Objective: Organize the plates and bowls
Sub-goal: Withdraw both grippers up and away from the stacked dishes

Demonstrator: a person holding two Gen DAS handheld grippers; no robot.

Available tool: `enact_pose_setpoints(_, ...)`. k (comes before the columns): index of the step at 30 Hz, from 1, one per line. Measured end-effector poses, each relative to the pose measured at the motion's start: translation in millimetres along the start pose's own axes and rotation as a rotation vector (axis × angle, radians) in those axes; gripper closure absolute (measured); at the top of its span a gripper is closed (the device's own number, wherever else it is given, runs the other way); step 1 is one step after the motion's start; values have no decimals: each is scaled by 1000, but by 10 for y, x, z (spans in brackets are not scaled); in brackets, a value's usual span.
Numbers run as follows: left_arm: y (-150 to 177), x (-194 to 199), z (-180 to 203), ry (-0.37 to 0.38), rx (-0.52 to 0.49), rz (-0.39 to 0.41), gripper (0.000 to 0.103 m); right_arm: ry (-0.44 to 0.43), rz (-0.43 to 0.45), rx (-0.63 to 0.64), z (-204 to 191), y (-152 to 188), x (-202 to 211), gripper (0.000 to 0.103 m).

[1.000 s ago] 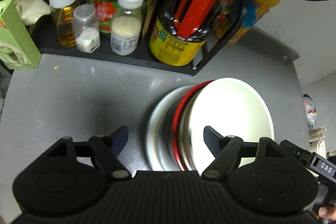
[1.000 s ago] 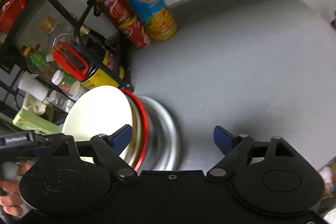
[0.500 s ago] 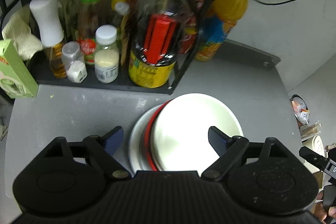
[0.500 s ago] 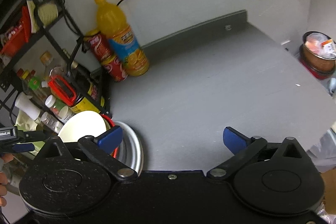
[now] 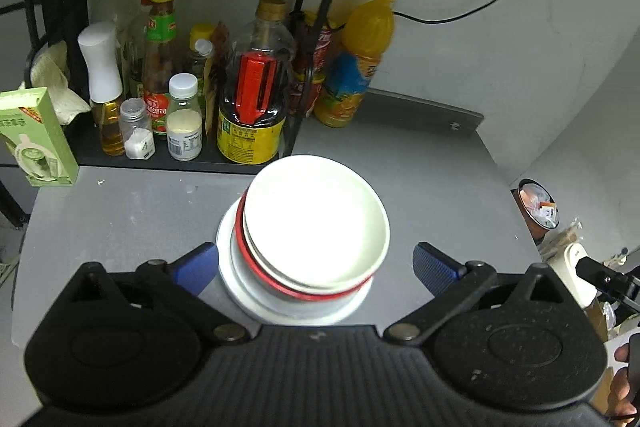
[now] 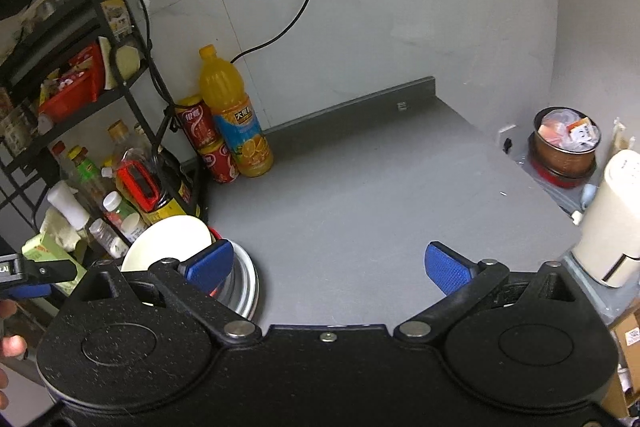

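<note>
A stack of dishes stands on the grey counter (image 5: 432, 195): a white bowl (image 5: 316, 223) on top, a red-rimmed dish (image 5: 256, 267) under it, and a silver plate (image 5: 248, 299) at the bottom. My left gripper (image 5: 314, 265) hovers above and in front of the stack, open, holding nothing. In the right wrist view the same white bowl (image 6: 168, 239) and silver plate (image 6: 246, 285) sit at the lower left, partly hidden behind the left finger. My right gripper (image 6: 328, 265) is open over bare counter (image 6: 360, 207), to the right of the stack.
A black rack (image 5: 308, 27) with sauce bottles and jars stands just behind the stack. An orange juice bottle (image 5: 356, 67) and red cans (image 6: 204, 139) stand by the wall. A green box (image 5: 36, 139) is at the left. A bin (image 6: 564, 143) and white appliance (image 6: 612, 223) lie beyond the counter's right edge.
Both grippers have pulled up and back from the dish stack, so it looks smaller and the whole counter shows. The stack has stayed in place.
</note>
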State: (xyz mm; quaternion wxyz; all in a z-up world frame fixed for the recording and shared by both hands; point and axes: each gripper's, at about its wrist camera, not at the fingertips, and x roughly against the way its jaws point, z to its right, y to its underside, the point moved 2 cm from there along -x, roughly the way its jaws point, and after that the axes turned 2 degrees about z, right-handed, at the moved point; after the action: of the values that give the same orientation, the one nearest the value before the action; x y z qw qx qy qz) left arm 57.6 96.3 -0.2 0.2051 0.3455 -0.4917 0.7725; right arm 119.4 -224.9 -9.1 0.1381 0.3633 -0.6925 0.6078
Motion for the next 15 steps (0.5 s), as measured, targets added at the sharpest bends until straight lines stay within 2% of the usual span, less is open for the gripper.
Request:
enact_pose_setpoints(4, 162, 142, 55, 30, 4, -9, 1, -21, 4, -13, 34, 121, 211, 0)
enact_pose_setpoints(15, 550, 599, 122, 32, -17, 26, 1, -19, 36, 11, -94, 292, 643, 0)
